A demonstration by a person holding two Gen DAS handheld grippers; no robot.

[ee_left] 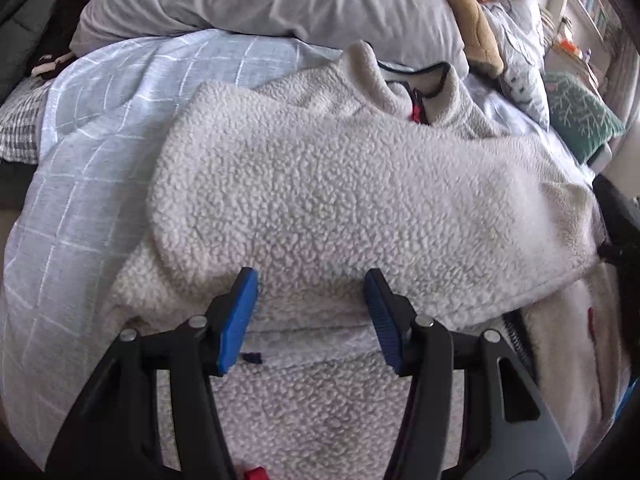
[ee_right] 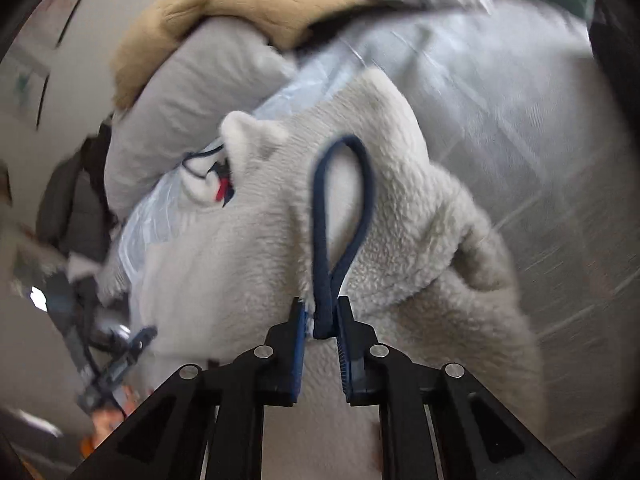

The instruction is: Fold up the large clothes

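Note:
A cream fleece jacket (ee_left: 340, 200) lies on a light blue checked bedspread (ee_left: 100, 140), collar and zip (ee_left: 418, 108) at the far side. One sleeve is folded across its body. My left gripper (ee_left: 312, 280) is open just above the jacket's near part, holding nothing. In the right wrist view, my right gripper (ee_right: 322, 312) is shut on the dark blue cuff trim (ee_right: 344, 200) of the jacket's sleeve (ee_right: 400, 240), which hangs lifted and folded over the body. The right gripper shows at the left wrist view's right edge (ee_left: 616, 252).
Grey pillows (ee_left: 260, 0) and a tan blanket (ee_left: 460, 8) are piled at the head of the bed. A green patterned cushion (ee_left: 580, 116) lies at the right. A checked cloth (ee_left: 20, 128) is at the left. The other gripper shows blurred in the right wrist view (ee_right: 116, 360).

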